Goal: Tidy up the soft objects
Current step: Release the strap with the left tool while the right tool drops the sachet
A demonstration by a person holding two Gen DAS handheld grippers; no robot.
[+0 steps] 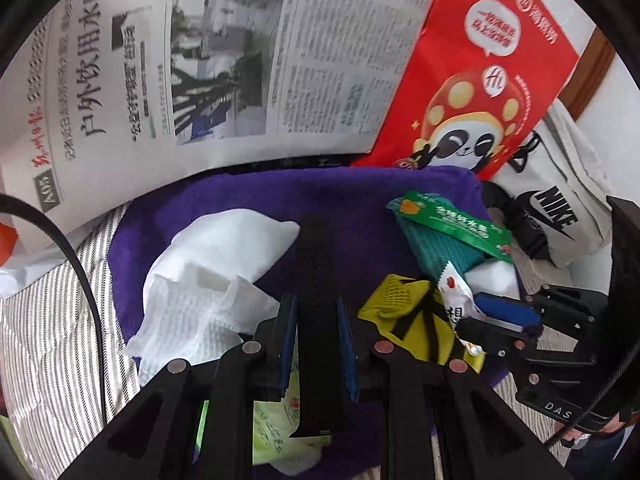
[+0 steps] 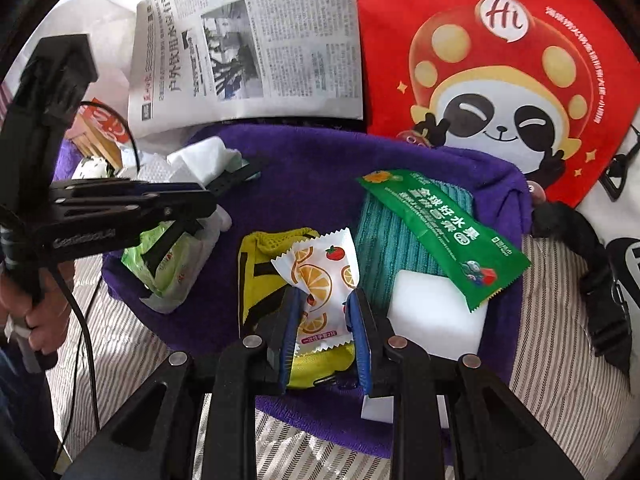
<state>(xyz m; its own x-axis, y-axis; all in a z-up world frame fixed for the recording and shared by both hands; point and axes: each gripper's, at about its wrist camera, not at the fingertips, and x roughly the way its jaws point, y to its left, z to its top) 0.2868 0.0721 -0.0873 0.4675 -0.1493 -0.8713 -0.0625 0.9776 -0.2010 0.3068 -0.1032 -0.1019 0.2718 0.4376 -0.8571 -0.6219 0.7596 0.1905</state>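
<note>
A purple towel [image 2: 312, 168] lies on the striped cloth and carries the soft items. My left gripper [image 1: 316, 304] is shut on a black strap [image 1: 318, 264], held over the towel beside crumpled white tissue [image 1: 208, 272]. My right gripper [image 2: 326, 300] is shut on a white sachet printed with orange slices [image 2: 320, 276], above a yellow mesh pouch [image 2: 256, 264]. A teal cloth [image 2: 380, 236], a green sachet [image 2: 440, 224] and a white foam block [image 2: 436, 312] lie to the right. A green tissue pack [image 2: 168, 268] lies under the left gripper.
A newspaper [image 1: 240, 60] and a red panda bag [image 2: 500, 80] lie beyond the towel. A white Nike bag with black buckles [image 1: 560, 208] is at the right. The striped cloth [image 2: 560, 340] surrounds the towel. A black cable [image 1: 80, 260] hangs at left.
</note>
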